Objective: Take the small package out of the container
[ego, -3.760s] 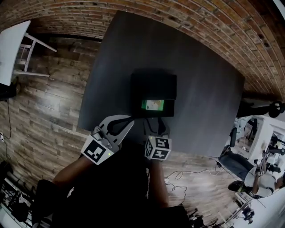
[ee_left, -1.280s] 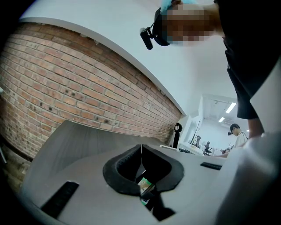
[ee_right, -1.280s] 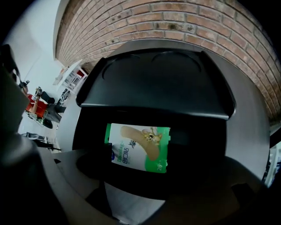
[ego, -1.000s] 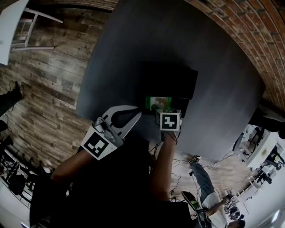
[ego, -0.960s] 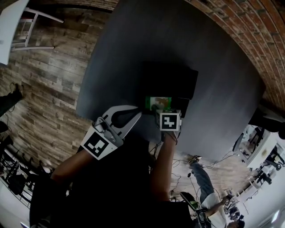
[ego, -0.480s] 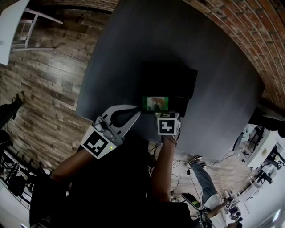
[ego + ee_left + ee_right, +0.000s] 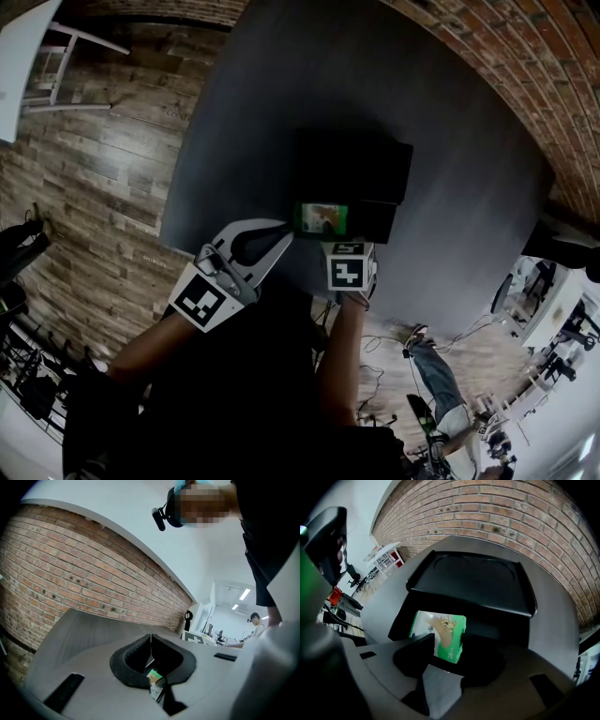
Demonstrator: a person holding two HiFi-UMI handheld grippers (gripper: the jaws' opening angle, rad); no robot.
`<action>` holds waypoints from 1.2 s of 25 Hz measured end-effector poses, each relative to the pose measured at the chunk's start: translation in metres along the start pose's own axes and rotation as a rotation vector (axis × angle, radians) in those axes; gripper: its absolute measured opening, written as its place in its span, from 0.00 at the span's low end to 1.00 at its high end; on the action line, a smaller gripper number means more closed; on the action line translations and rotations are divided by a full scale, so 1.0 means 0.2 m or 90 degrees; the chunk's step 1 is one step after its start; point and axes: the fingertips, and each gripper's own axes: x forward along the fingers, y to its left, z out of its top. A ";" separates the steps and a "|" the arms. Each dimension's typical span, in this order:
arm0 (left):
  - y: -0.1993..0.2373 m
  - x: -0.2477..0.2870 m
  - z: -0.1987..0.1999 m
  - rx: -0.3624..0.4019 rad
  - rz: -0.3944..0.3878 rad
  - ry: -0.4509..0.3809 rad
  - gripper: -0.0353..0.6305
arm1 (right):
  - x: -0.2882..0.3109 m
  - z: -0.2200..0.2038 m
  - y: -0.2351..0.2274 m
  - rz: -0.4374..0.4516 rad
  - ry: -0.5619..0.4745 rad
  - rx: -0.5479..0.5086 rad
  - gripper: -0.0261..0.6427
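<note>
- The left gripper (image 7: 281, 246) hangs over the table's near edge, just left of the container. Its fingers (image 7: 136, 656) are pressed together at the tips with nothing clamped between them.
- Through the loop those fingers form, a sliver of the small package (image 7: 153, 677) shows against the container's dark interior.
- The small package (image 7: 321, 217), green with a cartoon animal on its face, sits at the near left corner of the black container (image 7: 361, 169), inside its open front compartment.
- The right gripper (image 7: 345, 246) reaches in from the near side. Its two fingers (image 7: 419, 646) pinch the package across its near edge, one on the lower left corner and one against the right edge. The rest of the package (image 7: 440, 625) sticks out beyond the fingertips.
- Behind the package, the container's (image 7: 473, 581) raised rear part carries two shallow round recesses, and its near wall runs just under the gripper's fingers.
- The container rests on a dark grey table (image 7: 281, 84).
- Wood-plank floor (image 7: 103, 187) lies to the left, and a brick wall (image 7: 506, 56) curves along the far right side.
</note>
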 end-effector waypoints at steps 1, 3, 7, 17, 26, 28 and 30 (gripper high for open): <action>0.00 0.00 0.00 0.000 -0.001 -0.001 0.11 | 0.00 0.00 0.00 -0.001 -0.002 -0.001 0.34; 0.00 0.00 0.00 0.003 -0.003 -0.002 0.11 | -0.02 0.00 0.00 -0.006 -0.007 -0.002 0.33; 0.00 -0.01 0.00 0.009 -0.008 -0.001 0.11 | -0.05 0.00 0.01 -0.014 -0.016 0.003 0.30; 0.01 -0.03 -0.04 0.019 -0.015 0.006 0.11 | -0.14 0.03 0.05 -0.030 -0.066 -0.020 0.25; -0.01 -0.06 -0.06 0.025 -0.026 0.010 0.11 | -0.26 0.08 0.14 -0.029 -0.127 -0.055 0.21; -0.01 -0.07 -0.05 0.027 -0.029 0.010 0.11 | -0.28 0.09 0.16 -0.027 -0.138 -0.061 0.21; -0.02 -0.07 -0.06 0.029 -0.033 0.015 0.11 | -0.30 0.10 0.19 -0.026 -0.145 -0.065 0.20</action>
